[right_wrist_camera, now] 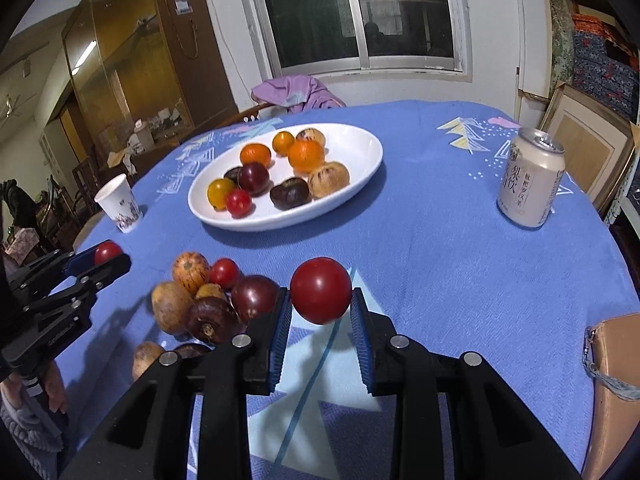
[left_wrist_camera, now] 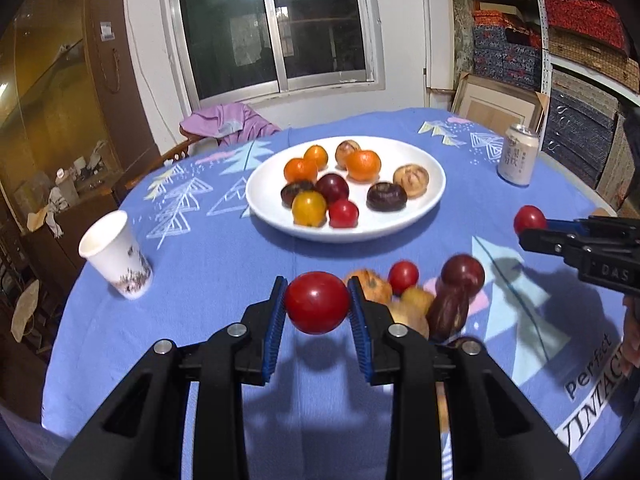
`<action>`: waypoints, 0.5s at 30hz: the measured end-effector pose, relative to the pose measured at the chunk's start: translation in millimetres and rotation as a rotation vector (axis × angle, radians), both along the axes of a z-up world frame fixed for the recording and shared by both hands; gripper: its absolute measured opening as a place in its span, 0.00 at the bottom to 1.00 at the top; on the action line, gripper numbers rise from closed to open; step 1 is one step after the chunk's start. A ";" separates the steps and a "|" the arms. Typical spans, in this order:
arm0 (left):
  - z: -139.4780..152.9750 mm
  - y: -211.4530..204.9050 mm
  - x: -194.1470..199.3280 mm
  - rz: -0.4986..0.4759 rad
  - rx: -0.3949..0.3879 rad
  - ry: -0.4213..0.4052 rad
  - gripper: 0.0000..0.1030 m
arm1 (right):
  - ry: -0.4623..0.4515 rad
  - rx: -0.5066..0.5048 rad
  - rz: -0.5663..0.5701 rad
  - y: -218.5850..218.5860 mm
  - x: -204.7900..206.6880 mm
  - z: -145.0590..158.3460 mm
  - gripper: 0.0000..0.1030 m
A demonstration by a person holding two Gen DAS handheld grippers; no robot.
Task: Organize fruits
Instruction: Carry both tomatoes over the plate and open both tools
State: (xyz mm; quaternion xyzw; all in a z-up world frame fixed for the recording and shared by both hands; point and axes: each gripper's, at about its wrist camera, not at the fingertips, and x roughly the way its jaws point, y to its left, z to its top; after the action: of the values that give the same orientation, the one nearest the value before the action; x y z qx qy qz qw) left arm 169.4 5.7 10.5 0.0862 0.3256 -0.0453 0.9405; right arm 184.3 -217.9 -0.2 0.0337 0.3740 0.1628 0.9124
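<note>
Gripping a red tomato apiece, the left gripper and right gripper are clamped shut; the white plate lies ahead of both. Only the right view shows the tan bag to the gripper's right; the loose fruit pile sits between the grippers.

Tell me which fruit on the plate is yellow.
The yellow fruit at the plate's near edge, touching the small red one beside it. The others on the plate are orange, tan, dark purple or red.
</note>
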 end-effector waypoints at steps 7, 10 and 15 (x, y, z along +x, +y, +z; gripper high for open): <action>17.5 -18.4 38.5 -0.021 0.028 -0.031 0.29 | -0.050 -0.004 -0.009 0.1 24.4 36.0 0.30; 21.3 -22.7 56.6 -0.019 0.030 -0.038 0.29 | -0.063 0.016 -0.019 2.5 48.1 48.8 0.30; 21.7 -25.2 90.1 -0.007 0.007 -0.032 0.29 | -0.061 0.056 -0.012 17.4 81.2 54.5 0.30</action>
State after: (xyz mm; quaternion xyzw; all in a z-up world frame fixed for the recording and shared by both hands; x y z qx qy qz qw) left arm 259.5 -19.5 32.2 0.0913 0.3103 -0.0460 0.9451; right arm 265.5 -200.5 54.2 0.0564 0.3412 0.1687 0.9230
